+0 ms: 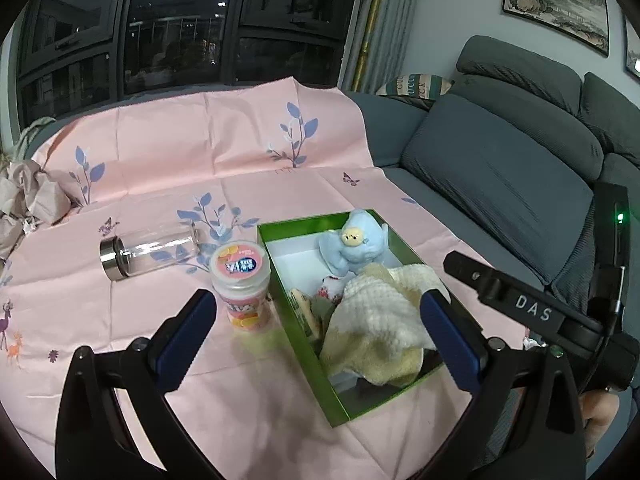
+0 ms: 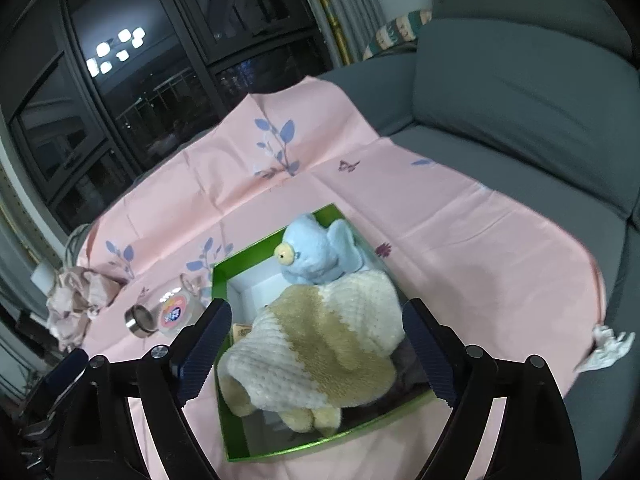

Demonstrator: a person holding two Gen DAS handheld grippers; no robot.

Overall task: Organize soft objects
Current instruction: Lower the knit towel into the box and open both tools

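— How far are you with the soft things?

— Nearly done, I think. The knitted cream-and-tan towel point(image 2: 320, 344) lies crumpled in the green box point(image 2: 224, 412), beside the fluffy blue plush toy point(image 2: 316, 256). Your left gripper point(image 1: 320, 328) and right gripper point(image 2: 316, 348) both stand spread, holding nothing.

— What stays outside?

— Only hard things: the glass jar point(image 1: 148, 250) lying on its side and the plastic candy tub point(image 1: 242, 284) on the pink cloth point(image 1: 200, 152).

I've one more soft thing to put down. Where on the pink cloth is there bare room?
Free: the pink cloth in front of the green box, and the stretch behind it toward the sofa. Crowded: left of the box, by the candy tub and glass bottle.
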